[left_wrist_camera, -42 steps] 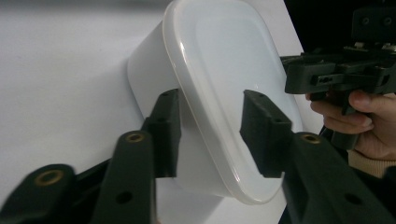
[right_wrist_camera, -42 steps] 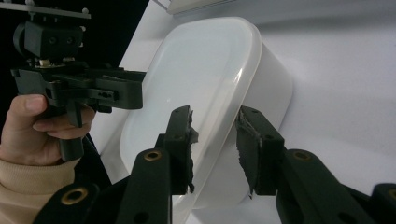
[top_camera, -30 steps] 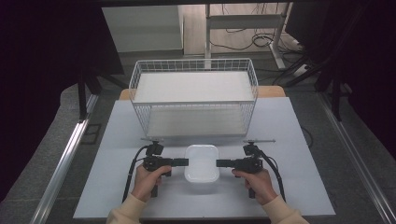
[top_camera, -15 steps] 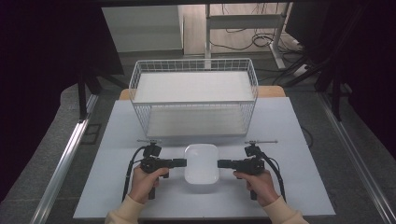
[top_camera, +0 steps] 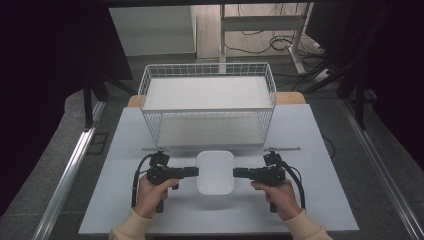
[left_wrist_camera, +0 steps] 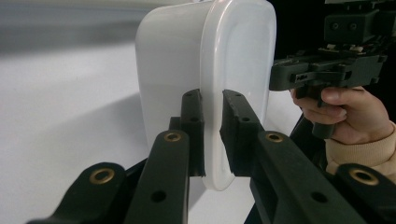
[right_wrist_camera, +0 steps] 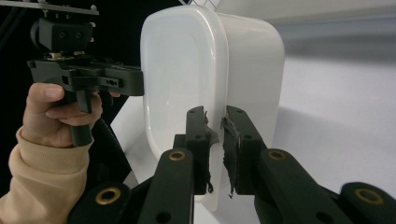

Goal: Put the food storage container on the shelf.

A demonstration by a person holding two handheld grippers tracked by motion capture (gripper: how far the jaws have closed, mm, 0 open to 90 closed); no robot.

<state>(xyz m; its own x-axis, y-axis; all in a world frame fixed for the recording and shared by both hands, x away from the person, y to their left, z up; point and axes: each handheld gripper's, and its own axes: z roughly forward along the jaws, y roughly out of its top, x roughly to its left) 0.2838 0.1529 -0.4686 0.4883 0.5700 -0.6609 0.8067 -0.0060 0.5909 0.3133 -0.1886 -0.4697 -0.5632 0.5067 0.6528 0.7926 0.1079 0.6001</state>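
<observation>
A lab-style recording bay, this. Dark curtains [top_camera: 45,75] close in both flanks of the white table [top_camera: 125,200], and metal rails [top_camera: 65,175] run along the grey floor beside it. Beyond the left gripper [top_camera: 192,172] and right gripper [top_camera: 239,173] stands a wire basket [top_camera: 207,70]; farther off, a desk frame [top_camera: 260,22] with loose cables [top_camera: 280,42] on the floor.

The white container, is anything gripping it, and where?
Yes. The left gripper and right gripper each clamp the rim of the white container on opposite sides.
</observation>
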